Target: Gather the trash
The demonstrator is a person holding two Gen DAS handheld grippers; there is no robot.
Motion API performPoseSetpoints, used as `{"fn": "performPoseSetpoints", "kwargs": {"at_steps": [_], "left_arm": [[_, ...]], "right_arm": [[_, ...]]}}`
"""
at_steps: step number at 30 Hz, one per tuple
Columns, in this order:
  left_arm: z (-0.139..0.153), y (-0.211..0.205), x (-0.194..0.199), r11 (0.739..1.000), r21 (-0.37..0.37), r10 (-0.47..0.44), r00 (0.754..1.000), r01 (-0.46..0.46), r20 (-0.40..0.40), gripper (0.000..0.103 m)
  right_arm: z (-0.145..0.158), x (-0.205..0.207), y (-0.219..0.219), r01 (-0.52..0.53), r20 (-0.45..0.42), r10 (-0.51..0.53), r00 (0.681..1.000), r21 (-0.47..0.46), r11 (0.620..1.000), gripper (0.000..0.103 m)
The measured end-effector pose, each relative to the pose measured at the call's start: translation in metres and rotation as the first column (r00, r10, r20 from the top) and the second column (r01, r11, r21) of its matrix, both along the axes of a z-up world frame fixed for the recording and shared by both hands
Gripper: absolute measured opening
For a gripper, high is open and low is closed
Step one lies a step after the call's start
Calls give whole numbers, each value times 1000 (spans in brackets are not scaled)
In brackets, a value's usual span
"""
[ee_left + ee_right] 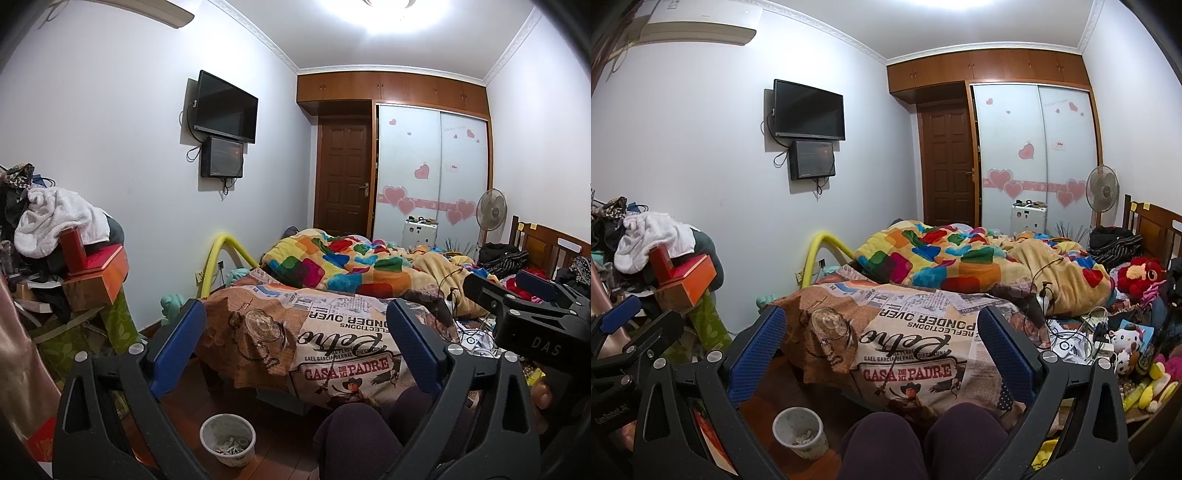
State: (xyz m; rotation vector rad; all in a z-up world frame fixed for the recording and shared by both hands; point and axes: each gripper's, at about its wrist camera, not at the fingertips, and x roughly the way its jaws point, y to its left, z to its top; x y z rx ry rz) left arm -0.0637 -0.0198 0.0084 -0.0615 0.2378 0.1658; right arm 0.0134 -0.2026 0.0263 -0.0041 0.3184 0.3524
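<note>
i hold the left gripper [295, 347] and right gripper [882, 343] wide apart, both empty; one trash bucket [800, 432] stands on open floor [768, 391] beside the bed [886, 332].

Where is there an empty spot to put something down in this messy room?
The newsprint-patterned cover at the near end of the bed is bare. So is the wood floor between the bed and the white bin. Crowded: the pile of clothes and boxes on the left, and the toys and cables on the right.
</note>
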Motion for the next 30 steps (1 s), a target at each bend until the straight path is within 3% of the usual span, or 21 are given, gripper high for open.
{"fn": "performPoseSetpoints", "kwargs": {"at_steps": [30], "left_arm": [[-7,3,5,1000,-14,-22,1000,22,-12,102]], "right_arm": [[-3,4,1,3,-17,-3,1000,3,1000,103]]}}
